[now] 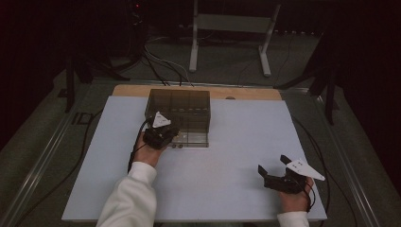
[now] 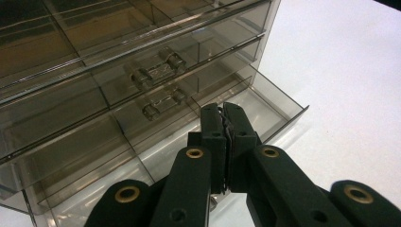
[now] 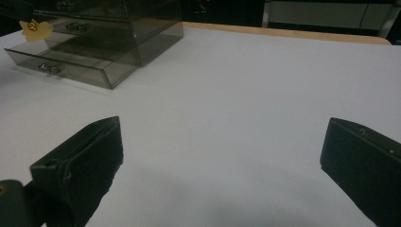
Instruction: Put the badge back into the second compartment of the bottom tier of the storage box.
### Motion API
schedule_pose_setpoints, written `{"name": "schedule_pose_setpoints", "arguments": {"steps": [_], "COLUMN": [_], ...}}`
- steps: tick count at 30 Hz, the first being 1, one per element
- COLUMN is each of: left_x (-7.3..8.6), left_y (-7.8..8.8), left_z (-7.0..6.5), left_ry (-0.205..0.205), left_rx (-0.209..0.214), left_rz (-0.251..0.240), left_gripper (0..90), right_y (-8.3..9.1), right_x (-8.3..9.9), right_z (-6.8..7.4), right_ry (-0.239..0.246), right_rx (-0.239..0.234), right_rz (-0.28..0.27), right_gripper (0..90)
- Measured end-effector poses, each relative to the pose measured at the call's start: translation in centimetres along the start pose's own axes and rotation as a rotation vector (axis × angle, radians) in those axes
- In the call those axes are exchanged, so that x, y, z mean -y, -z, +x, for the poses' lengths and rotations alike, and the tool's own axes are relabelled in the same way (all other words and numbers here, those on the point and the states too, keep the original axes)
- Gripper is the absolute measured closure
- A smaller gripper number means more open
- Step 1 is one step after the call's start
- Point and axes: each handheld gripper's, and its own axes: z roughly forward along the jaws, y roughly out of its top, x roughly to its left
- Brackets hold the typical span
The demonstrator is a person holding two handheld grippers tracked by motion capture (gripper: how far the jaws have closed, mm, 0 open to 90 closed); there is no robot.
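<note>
One smoky clear drawer cabinet [image 1: 179, 116] stood at the table's [image 1: 227, 156] far left, its bottom drawer [image 2: 246, 113] pulled out — the left gripper [image 2: 226, 118], jaws clenched empty, hovered over it; the right gripper [image 1: 274, 166] rested spread wide, well apart.

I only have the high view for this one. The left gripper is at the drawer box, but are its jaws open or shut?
Observer: Shut. In the left gripper view, the left gripper has its jaws pressed together over the open bottom drawer.
Operator: Anything in that drawer?
Observer: The compartment under the jaws looks empty.
Operator: Anything else near it?
Observer: The right gripper view shows a small yellow thing just above the open drawer. I cannot tell what it is.
</note>
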Motion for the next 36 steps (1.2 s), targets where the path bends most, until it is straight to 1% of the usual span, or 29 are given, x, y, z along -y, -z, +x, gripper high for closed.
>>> {"name": "schedule_pose_setpoints", "arguments": {"steps": [6, 10, 14, 23, 36], "left_x": [0.1, 0.1, 0.0, -0.1, -0.1], "left_y": [-0.2, -0.5, -0.7, -1.0, -1.4], "left_z": [0.2, 0.2, 0.3, 0.3, 0.6], "left_ry": [0.002, -0.013, -0.017, -0.025, -0.021], "left_rx": [-0.009, -0.023, -0.032, -0.057, -0.08], "left_rz": [0.011, 0.025, 0.036, 0.038, 0.046], "left_gripper": [89.7, 89.6, 89.7, 89.6, 89.6], "right_y": [0.0, -0.1, 0.0, 0.0, 0.0], "right_x": [0.0, 0.0, 0.0, 0.0, 0.0], "right_z": [0.0, 0.0, 0.0, 0.0, 0.0], "right_ry": [0.0, 0.0, 0.003, 0.0, 0.002], "right_rx": [0.0, -0.001, -0.002, -0.002, -0.002], "right_rz": [0.001, 0.0, 0.0, 0.0, 0.001], "right_gripper": [0.4, 0.4, 0.4, 0.4, 0.4]}}
